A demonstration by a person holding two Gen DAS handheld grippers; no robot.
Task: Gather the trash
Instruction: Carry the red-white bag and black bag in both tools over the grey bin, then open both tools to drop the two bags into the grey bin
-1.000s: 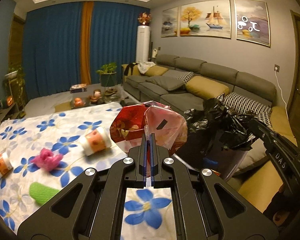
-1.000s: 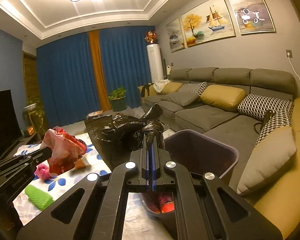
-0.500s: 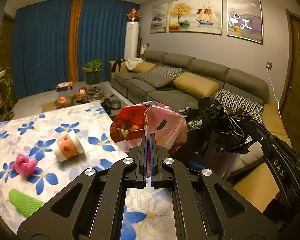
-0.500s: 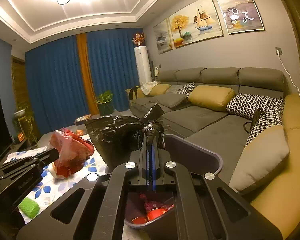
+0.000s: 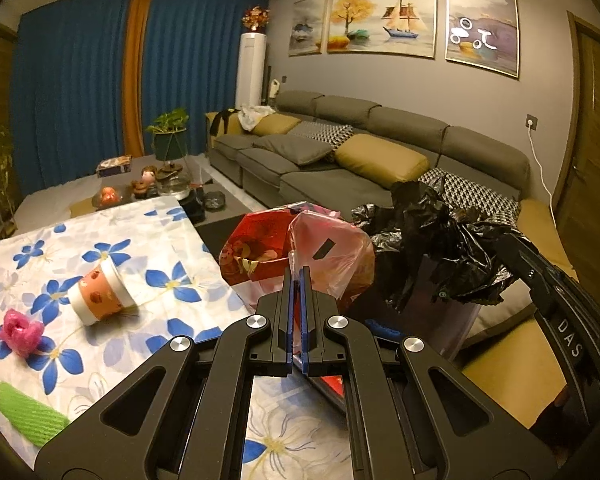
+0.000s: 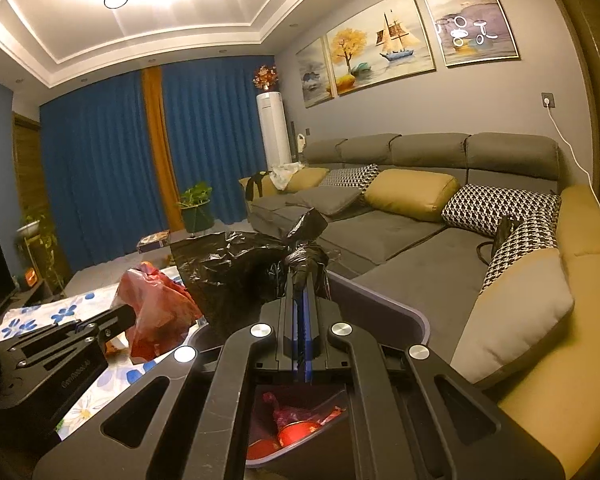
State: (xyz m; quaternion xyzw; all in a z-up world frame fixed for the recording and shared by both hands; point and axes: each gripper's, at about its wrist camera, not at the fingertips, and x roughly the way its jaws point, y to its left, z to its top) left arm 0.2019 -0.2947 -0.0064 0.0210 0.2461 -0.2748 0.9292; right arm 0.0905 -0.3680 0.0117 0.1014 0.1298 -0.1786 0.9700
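Note:
My left gripper (image 5: 298, 276) is shut on a red and pink plastic bag (image 5: 292, 248) and holds it in the air past the table's right edge, beside the bin. The bag also shows in the right wrist view (image 6: 156, 312). My right gripper (image 6: 303, 284) is shut on the crumpled black bin liner (image 6: 252, 264) and holds it up over the purple bin (image 6: 396, 312). The liner (image 5: 440, 236) and right gripper (image 5: 560, 300) show at the right of the left wrist view. Red trash (image 6: 300, 428) lies inside the bin.
On the flowered tablecloth (image 5: 148, 232) lie a tipped paper cup (image 5: 100, 296), a pink crumpled wad (image 5: 20, 332) and a green foam piece (image 5: 28, 412). A grey sofa (image 6: 400, 224) with cushions runs along the right. A low coffee table (image 5: 148, 188) stands behind.
Both grippers have moved right, away from the table. The red bag has come closer to the bin. The bin's inside with red trash has come into the right wrist view.

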